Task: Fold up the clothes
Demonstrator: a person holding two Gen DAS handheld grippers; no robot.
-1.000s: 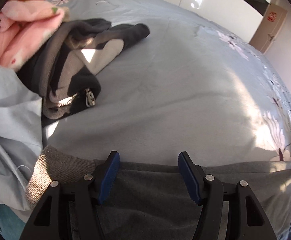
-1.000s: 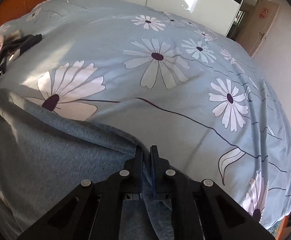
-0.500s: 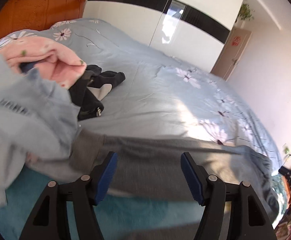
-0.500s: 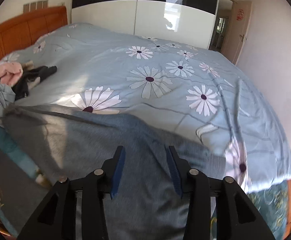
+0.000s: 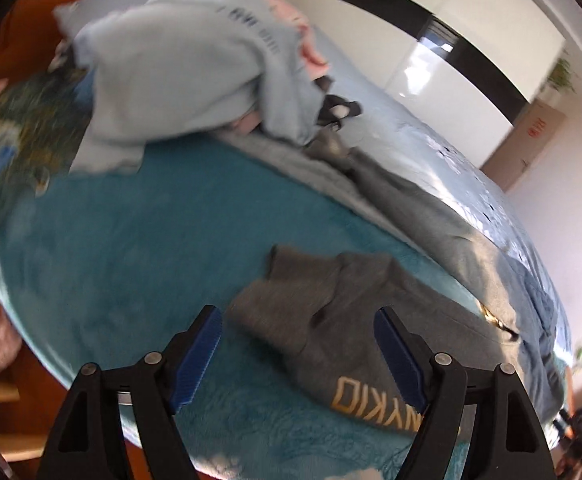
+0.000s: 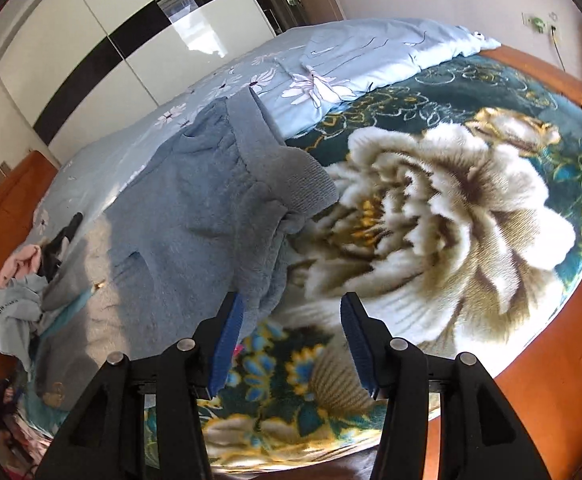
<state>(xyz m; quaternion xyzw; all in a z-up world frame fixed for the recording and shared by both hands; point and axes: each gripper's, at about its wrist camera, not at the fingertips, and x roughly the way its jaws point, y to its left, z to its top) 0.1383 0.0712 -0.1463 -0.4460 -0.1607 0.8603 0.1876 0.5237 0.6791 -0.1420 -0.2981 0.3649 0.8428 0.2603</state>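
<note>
Grey fleece sweatshirt (image 5: 331, 332) with gold lettering lies spread on teal floral plush blanket (image 5: 131, 248) over bed. Left gripper (image 5: 299, 356) empty above sleeve, jaws opening. Right gripper (image 6: 287, 340) half-open, empty, beside ribbed hem (image 6: 291, 176). Risk: loose sleeve bunching, crooked fold. Pale blue sweatshirt (image 5: 179, 68) and pink garment (image 5: 307, 40) heaped at left, crowding folding space.
</note>
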